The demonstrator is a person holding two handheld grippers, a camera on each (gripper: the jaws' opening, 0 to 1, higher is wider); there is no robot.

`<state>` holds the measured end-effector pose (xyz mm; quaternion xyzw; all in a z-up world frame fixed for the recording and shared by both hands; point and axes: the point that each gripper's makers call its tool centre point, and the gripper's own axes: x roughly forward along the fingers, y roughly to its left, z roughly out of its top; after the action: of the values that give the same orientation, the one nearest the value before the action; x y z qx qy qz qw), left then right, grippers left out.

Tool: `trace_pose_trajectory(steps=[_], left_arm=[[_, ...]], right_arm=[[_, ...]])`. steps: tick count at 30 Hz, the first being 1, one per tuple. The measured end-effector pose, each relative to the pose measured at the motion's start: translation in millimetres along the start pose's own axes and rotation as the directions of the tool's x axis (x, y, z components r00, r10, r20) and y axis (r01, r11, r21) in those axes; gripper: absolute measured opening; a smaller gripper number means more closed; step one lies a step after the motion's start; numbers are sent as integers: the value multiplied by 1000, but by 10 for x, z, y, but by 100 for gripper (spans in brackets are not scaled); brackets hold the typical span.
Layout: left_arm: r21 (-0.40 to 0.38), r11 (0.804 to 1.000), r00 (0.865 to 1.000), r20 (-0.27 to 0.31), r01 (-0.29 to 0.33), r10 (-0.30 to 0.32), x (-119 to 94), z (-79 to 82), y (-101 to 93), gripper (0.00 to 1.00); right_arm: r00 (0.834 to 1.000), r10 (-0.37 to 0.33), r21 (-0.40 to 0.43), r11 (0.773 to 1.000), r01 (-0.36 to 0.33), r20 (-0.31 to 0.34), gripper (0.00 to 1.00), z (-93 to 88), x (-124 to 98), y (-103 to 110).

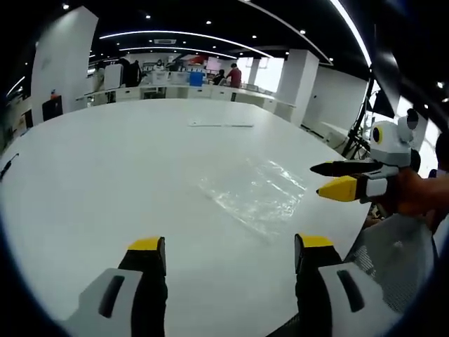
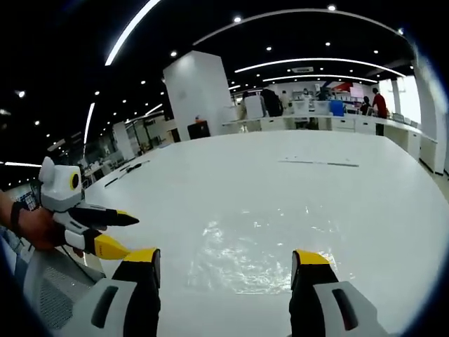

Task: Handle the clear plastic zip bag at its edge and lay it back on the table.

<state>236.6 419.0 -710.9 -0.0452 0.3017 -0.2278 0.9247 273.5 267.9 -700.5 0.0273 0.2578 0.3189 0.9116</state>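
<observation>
Yellow-tipped and spread apart, my left claw [image 1: 231, 253] hovers over the round white table [image 1: 105, 182]. Beyond it the clear plastic zip bag [image 1: 256, 189] lies flat, edges hard to trace. My right claw [image 2: 226, 265] hovers parted, gripping nothing, just before the bag [image 2: 263, 249].

White table [image 1: 105, 182], large, rounded edge, plain glossy top reflecting ceiling lights. Clear plastic zip bag [image 1: 256, 191] lies flat on it, near the right edge in the left gripper view; crinkled, see-through, table white showing through. In the right gripper view the same bag [image 2: 263, 249] lies flat near the table's near edge [image 2: 231, 309]. Farther back, a thin long strip [image 1: 220, 125] lies flat on the top, well apart from the bag; too small to identify.
</observation>
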Motion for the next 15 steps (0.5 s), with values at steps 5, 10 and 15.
trace_pose_trajectory(steps=[5, 10, 15], left_arm=[[-1, 1000, 1000, 1, 0, 0, -4, 3, 5, 73], [-9, 1000, 1000, 4, -2, 2, -10, 13, 15, 73], [-10, 1000, 1000, 4, -2, 2, -11, 16, 21, 73]], right_arm=[[1000, 5, -9, 1000, -5, -10, 75, -10, 27, 4], [1000, 14, -30, 999, -15, -22, 75, -15, 56, 43], [999, 19, -41, 999, -21, -35, 75, -29, 114, 30]])
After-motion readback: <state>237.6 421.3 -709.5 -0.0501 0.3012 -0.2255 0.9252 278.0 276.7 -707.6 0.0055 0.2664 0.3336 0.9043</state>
